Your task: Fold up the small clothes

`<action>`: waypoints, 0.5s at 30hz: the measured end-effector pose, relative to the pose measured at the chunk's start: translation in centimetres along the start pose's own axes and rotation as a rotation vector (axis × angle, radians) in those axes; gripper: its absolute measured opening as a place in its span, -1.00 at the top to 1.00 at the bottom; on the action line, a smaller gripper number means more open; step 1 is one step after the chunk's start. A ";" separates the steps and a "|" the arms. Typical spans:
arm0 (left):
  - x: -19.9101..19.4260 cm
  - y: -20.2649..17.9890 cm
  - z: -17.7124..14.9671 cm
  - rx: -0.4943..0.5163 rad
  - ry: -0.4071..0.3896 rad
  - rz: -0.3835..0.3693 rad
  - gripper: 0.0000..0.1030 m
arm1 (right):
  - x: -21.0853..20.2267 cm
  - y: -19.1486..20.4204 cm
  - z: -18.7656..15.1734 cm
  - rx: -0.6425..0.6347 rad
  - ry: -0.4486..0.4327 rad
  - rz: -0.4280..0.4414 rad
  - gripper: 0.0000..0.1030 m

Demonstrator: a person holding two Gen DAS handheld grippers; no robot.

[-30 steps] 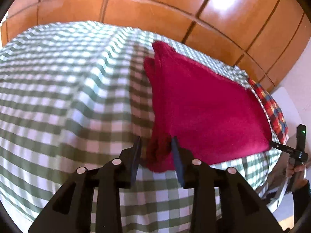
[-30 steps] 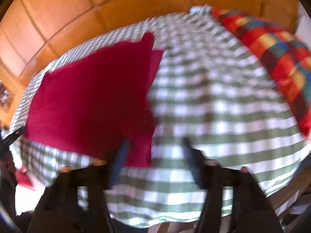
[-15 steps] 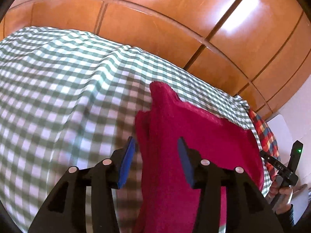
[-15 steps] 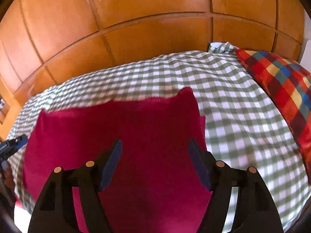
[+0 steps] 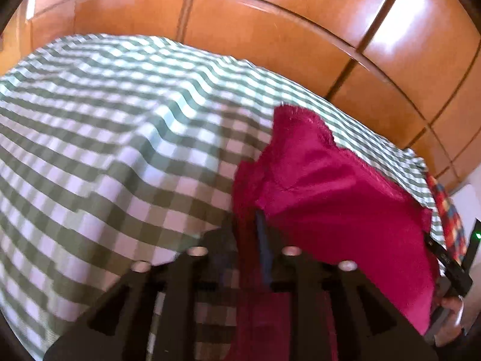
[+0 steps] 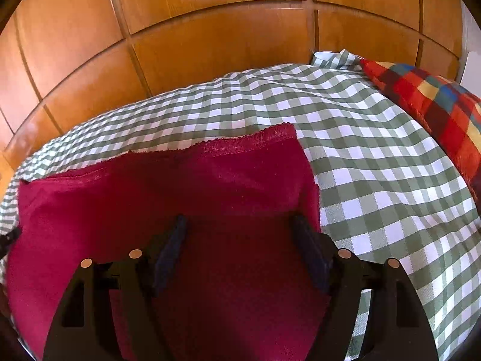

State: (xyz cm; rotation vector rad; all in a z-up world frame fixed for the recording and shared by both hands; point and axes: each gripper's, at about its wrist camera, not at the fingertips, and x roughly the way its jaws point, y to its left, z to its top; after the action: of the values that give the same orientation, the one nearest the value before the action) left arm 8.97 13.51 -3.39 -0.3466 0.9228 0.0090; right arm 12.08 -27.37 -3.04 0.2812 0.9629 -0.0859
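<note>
The bed with its green-and-white checked cover (image 6: 375, 156) fills most of the room in front of the wooden panelled wall (image 6: 210, 45), and a red, yellow and blue plaid pillow (image 6: 436, 105) lies along the cover's right edge. The dark red fleecy cloth (image 6: 180, 195), already doubled over, lies flat toward the left side of the cover, its stitched hem facing the wall, well apart from the pillow. The right gripper (image 6: 240, 234) hovers over the cloth near its right edge, jaws spread wide and opening further, with fabric beneath them but nothing pinched. The left gripper (image 5: 245, 234) is at the cloth's left edge, jaws closing with a bunched ridge of fabric standing between them; the picture is blurred, so I cannot tell whether the pads press it yet. The risk I see is a shallow bite: if only the top layer is caught, the layers would slide apart and the fold would skew. The soft cover could also get nipped along with the cloth and drag up with it.
</note>
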 end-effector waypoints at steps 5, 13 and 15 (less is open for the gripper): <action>-1.4 -1.4 2.2 0.032 -0.057 -0.007 0.38 | -0.2 -0.2 0.0 -0.003 -0.005 -0.002 -0.41; 4.7 -3.1 5.4 0.091 0.054 0.078 0.20 | -0.3 0.0 -0.2 0.005 -0.014 0.000 -0.42; 6.8 -2.1 5.5 0.032 0.078 0.095 0.15 | -0.2 0.0 -0.2 0.010 -0.020 0.006 -0.44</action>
State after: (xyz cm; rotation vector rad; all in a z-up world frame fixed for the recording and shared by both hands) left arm 17.73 12.23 -5.03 -0.2745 1.0148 0.0681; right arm 11.77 -27.36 -2.98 0.2922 0.9422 -0.0877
